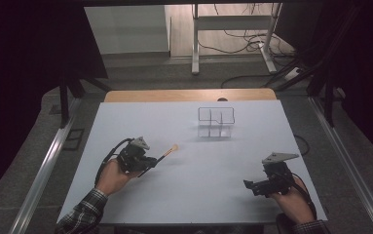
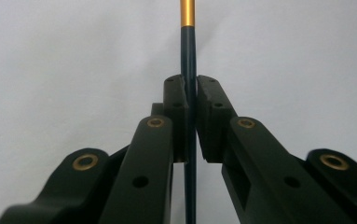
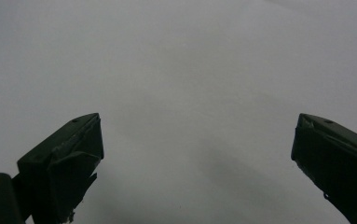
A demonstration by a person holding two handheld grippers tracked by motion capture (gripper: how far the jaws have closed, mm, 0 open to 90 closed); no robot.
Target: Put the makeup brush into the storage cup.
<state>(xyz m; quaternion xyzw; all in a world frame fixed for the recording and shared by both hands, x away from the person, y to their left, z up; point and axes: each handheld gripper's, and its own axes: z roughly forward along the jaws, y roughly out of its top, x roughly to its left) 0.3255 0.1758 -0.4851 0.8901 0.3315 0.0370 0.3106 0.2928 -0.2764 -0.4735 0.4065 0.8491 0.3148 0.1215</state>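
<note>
The left gripper (image 1: pixel 147 162) has its jaws pressed nearly together, pads clamping a thin stick between them. The right gripper (image 3: pixel 197 154) holds its jaws spread wide.

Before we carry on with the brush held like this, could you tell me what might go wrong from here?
The left gripper pinches only the thin dark handle of the brush, so the brush might pivot or slip between the pads. The clear organizer is see-through against the white table, so the tip could knock its rim. The right gripper is open and apart, too far to steady either.
</note>
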